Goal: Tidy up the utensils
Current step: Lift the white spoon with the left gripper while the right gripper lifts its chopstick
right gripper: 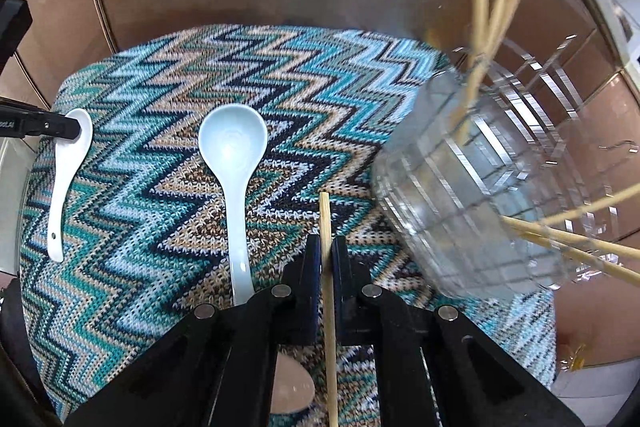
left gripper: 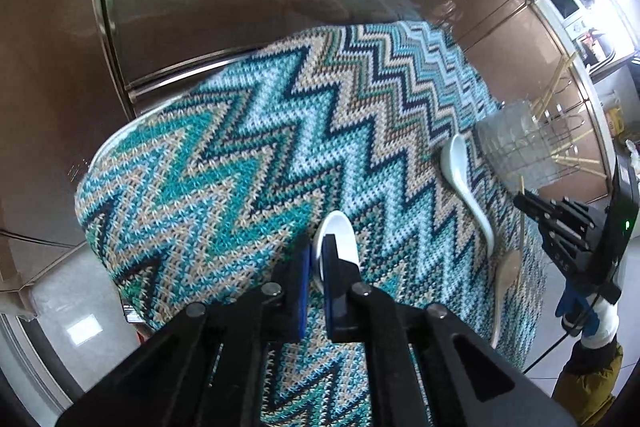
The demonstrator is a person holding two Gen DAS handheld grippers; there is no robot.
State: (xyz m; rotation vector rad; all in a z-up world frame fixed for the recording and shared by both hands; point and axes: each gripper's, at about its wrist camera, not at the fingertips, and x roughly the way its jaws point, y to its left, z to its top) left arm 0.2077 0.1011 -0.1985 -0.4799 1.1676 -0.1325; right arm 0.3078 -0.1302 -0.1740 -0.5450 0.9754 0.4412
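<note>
**Ana:** Left gripper (left gripper: pixel 316 259) is clamping the bowl end of a white spoon (left gripper: pixel 336 241), its fingers (left gripper: pixel 300 291) sitting close on either side, over the zigzag cloth (left gripper: pixel 224 163).

**Ben:** From the right wrist I'm seeing that same gripper (right gripper: pixel 76 127) only as a black tip coming in at the left edge, meeting the bowl of the small spoon (right gripper: pixel 66 183). Its handle is lying flat on the cloth (right gripper: pixel 160 75) here, which your view is hiding.

**Ana:** And the right gripper (left gripper: pixel 524 203)? I'm getting it at my far right, side-on; I can't tell its grip from here.

**Ben:** Right gripper (right gripper: pixel 327 251) is pinching a chopstick (right gripper: pixel 326 227), which is running up between the fingers (right gripper: pixel 310 267) and poking out past the tips.

**Ana:** I'm catching a thin stick (left gripper: pixel 521 219) near it, nothing clearer.

**Ben:** A second, pale blue spoon (right gripper: pixel 236 167) is lying bowl-up between the two grippers, its handle ending just beside my left finger.

**Ana:** I'm seeing it (left gripper: pixel 464 179) edge-on beside the clear holder (left gripper: pixel 516 147).

**Ben:** That holder (right gripper: pixel 480 195) is filling my right side, with chopsticks (right gripper: pixel 492 11) leaning out of its top and more (right gripper: pixel 580 239) sticking out low on the right. Under my gripper a metal spoon's bowl (right gripper: pixel 292 391) is showing.

**Ana:** I'm seeing that one (left gripper: pixel 508 275) at the cloth's right edge.
</note>
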